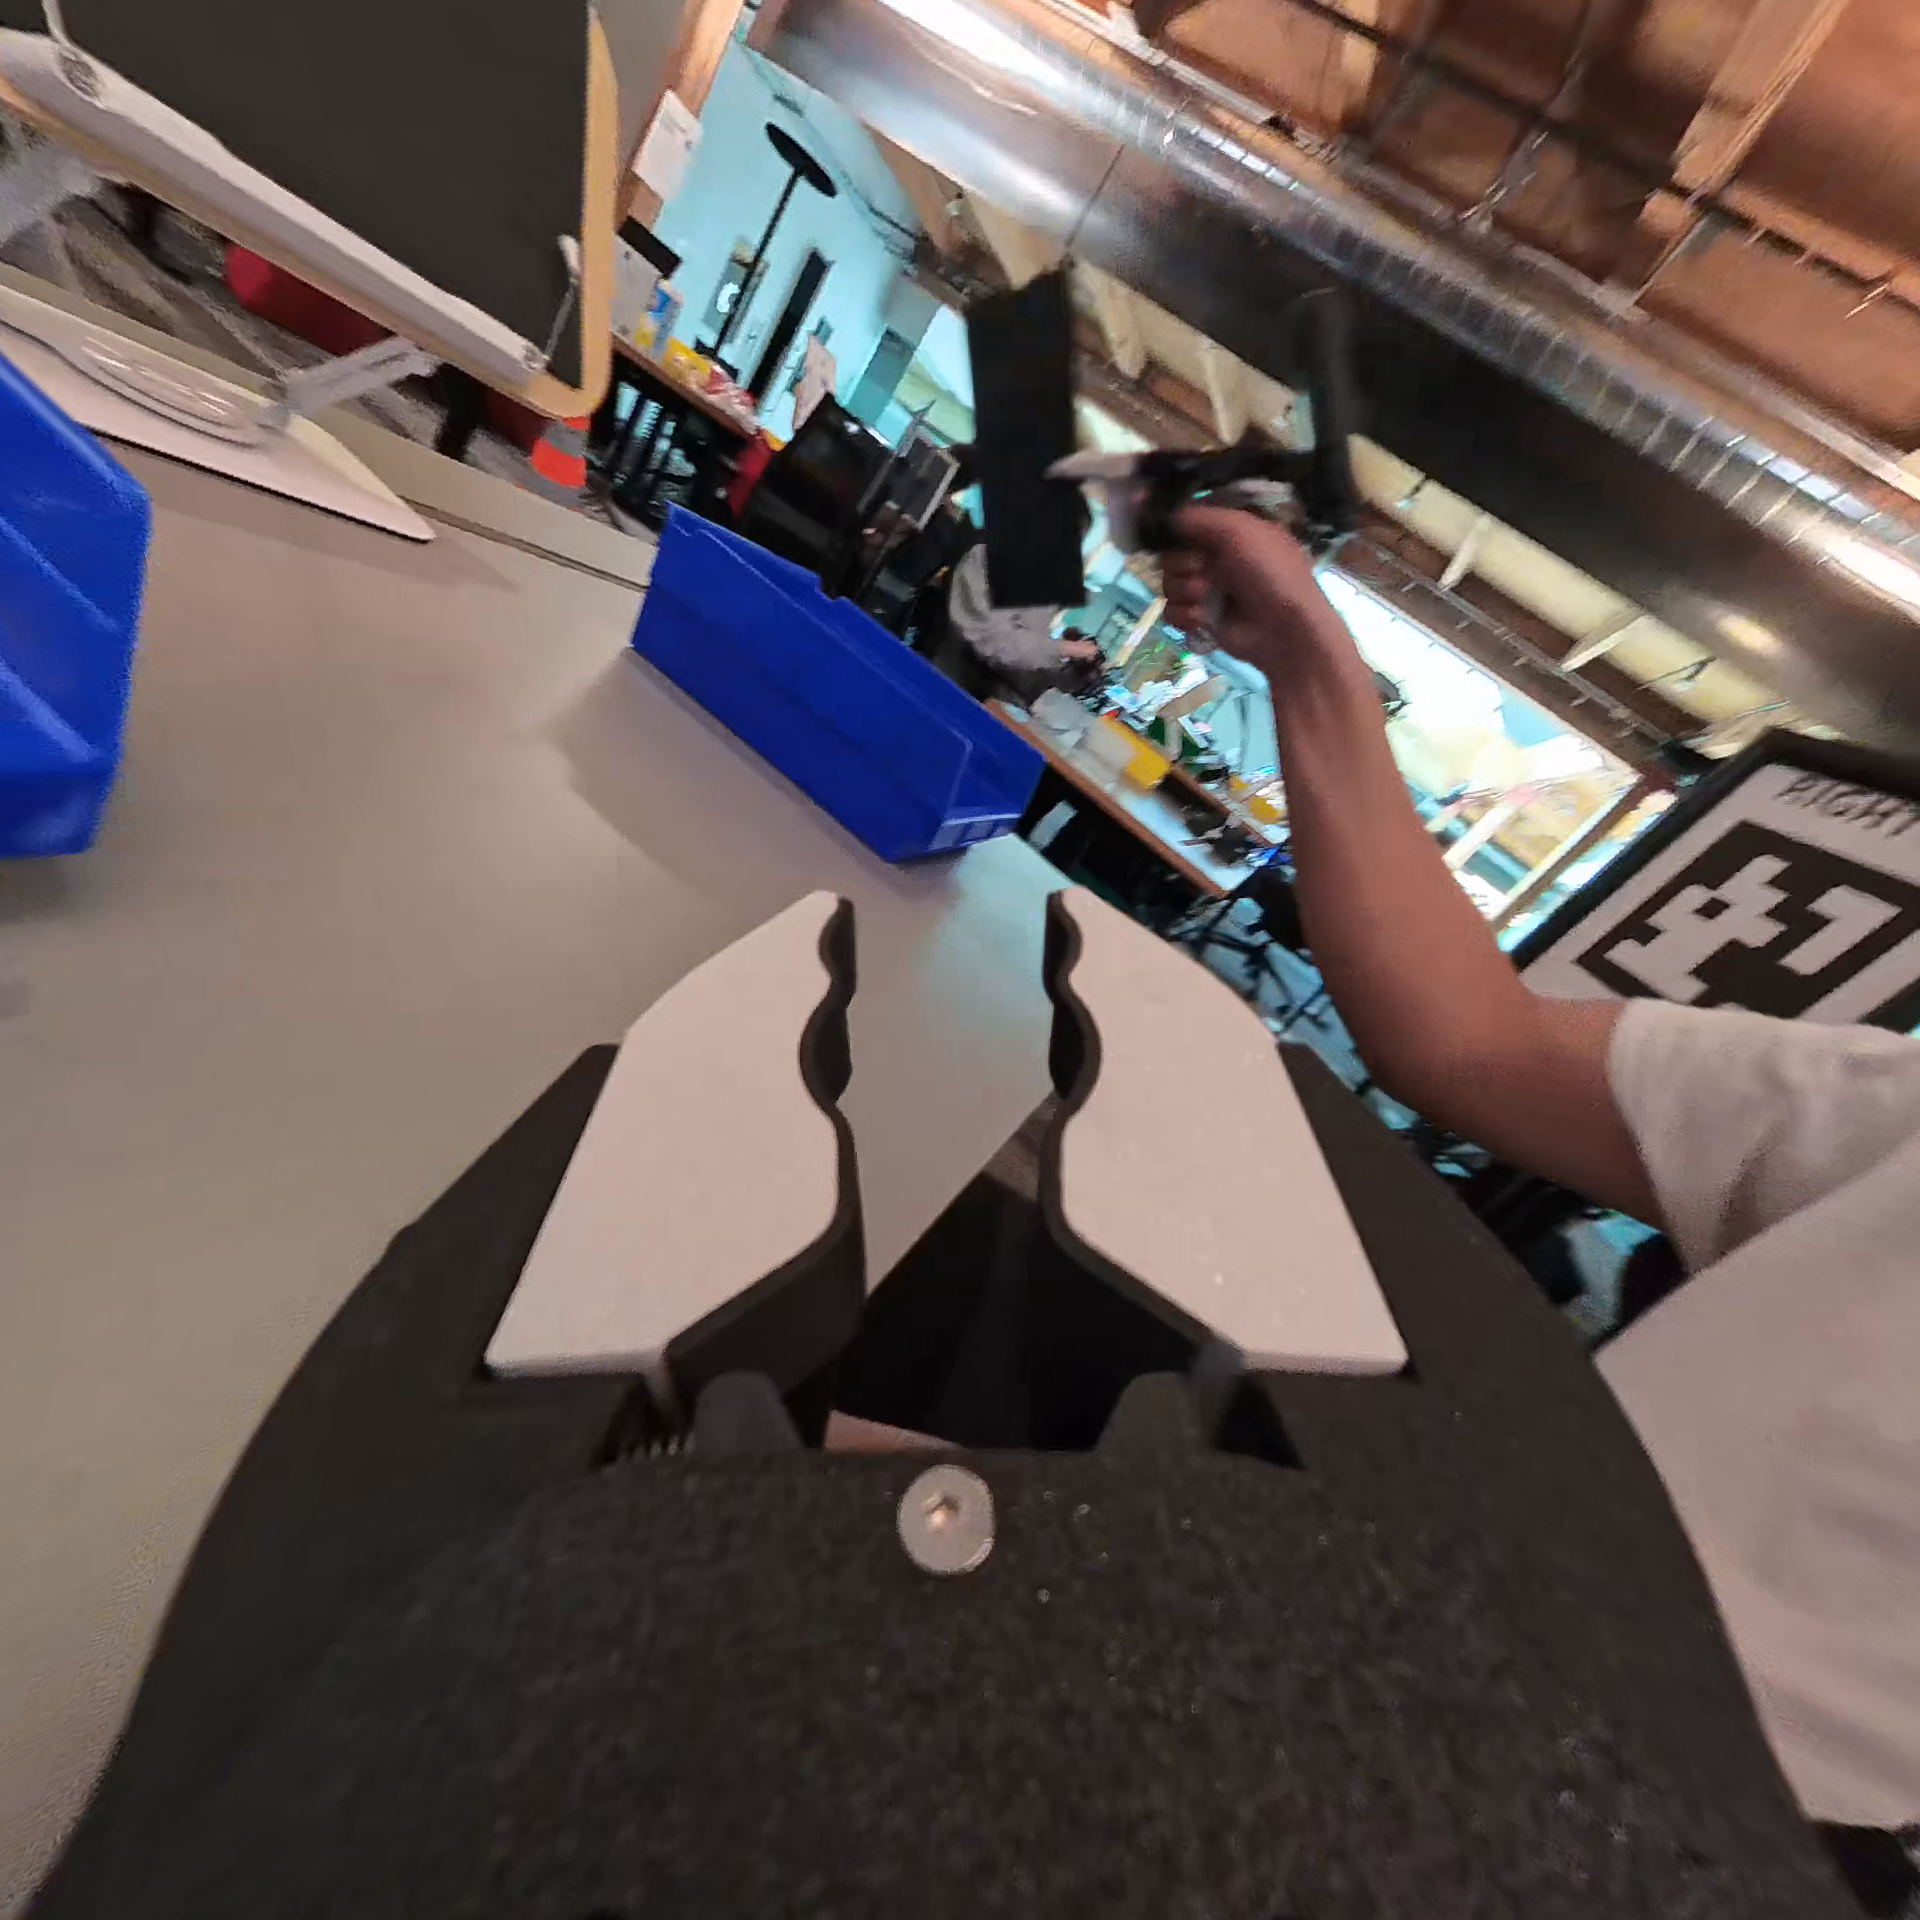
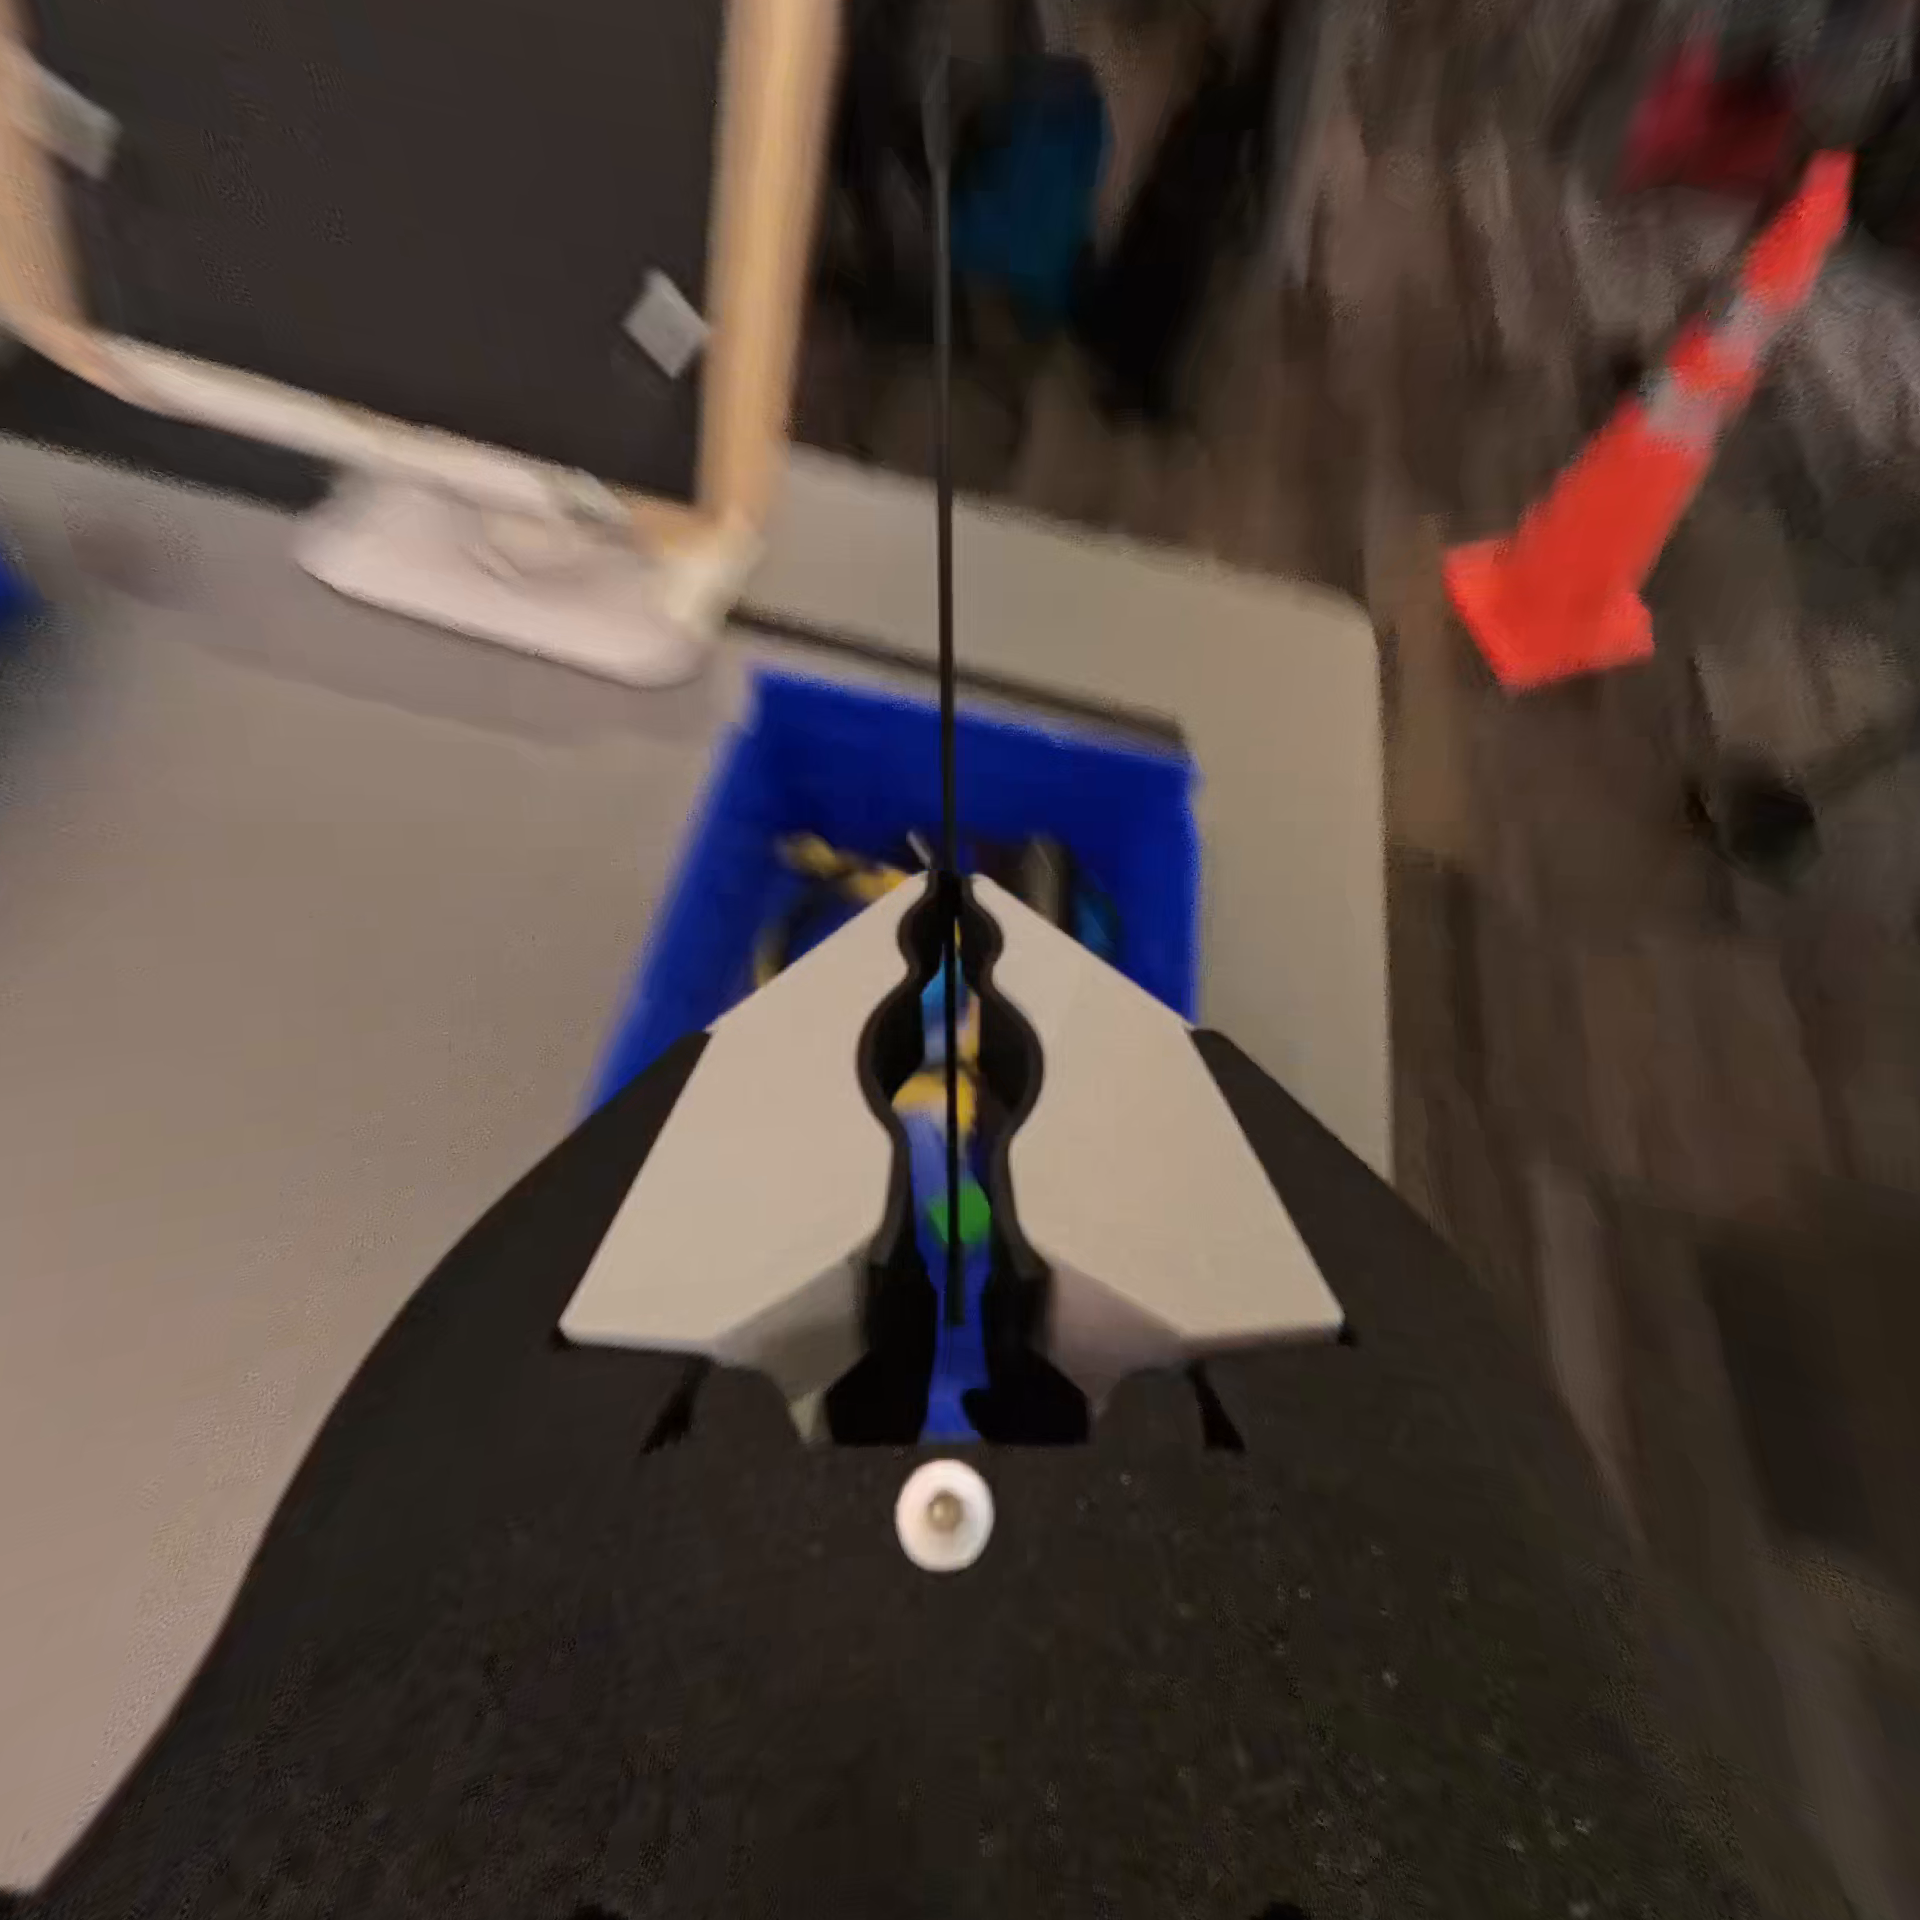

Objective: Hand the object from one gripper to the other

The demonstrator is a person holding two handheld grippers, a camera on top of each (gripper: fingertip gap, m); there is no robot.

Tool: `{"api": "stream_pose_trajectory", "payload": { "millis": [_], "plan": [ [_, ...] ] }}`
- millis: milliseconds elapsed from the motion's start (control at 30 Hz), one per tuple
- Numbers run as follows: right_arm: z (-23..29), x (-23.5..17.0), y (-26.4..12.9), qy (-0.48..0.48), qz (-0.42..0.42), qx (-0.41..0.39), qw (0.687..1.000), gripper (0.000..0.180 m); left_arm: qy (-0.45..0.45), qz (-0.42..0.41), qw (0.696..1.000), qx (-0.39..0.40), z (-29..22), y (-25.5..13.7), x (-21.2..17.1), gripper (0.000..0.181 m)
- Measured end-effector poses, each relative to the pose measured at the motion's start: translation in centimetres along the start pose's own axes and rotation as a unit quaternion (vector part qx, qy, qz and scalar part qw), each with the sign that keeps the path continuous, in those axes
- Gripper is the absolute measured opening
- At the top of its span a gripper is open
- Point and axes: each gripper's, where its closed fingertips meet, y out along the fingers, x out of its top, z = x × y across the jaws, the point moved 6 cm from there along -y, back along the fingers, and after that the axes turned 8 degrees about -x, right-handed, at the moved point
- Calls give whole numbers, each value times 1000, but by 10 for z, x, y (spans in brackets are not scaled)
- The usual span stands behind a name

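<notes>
Flat black rectangular card [image 1: 1023,447], long axis upright, hangs pinched in the right claw [image 1: 1081,473] at one o'clock, above the spread, empty left claw [image 1: 948,940] over the grey counter [image 1: 364,727].

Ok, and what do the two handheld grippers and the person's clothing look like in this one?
Both grippers match: the left gripper and right gripper each have a black, grainy body with a silver screw at its centre, and two pale grey wedge-shaped fingers lined with wavy black pads. No cables show. The person wears a white short sleeve.
</notes>
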Motion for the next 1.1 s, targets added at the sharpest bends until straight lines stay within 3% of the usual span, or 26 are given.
{"api": "stream_pose_trajectory", "payload": {
  "millis": [67, 267, 467, 633, 767, 867, 933, 1000, 1100],
  "plan": [
    [-21, -24, 39, -18, 134, -29, 990, 2, -34, 3, 999, -27, 4, 3, -2, 30],
    [-42, -75, 125, -34, 297, -69, 952, 0, -55, 10, 997, -54, 3, 7, -5, 22],
    [-35, -117, 178, -20, 396, -61, 916, 2, 7, 39, 998, -43, -6, 8, -8, 22],
    [-32, -112, 185, -45, 416, -72, 905, 2, -2, 50, 997, -55, -7, 11, -12, 22],
    [-36, -115, 185, -71, 415, -72, 904, 7, -5, 51, 997, -56, -7, 10, -11, 22],
    [-36, -101, 172, -87, 380, -59, 919, 30, 1, 49, 997, -51, -9, 9, -10, 23],
    [-35, -76, 148, -85, 310, -78, 944, 39, 5, 54, 997, -46, -10, 10, -9, 23],
    [-9, -59, 105, -78, 184, -53, 978, 39, 9, 82, 996, -30, -7, 10, -12, 23],
    [63, -69, 31, -7, 1, 81, 997, 37, 38, 136, 990, 25, 3, 8, -19, 24]
  ]
}}
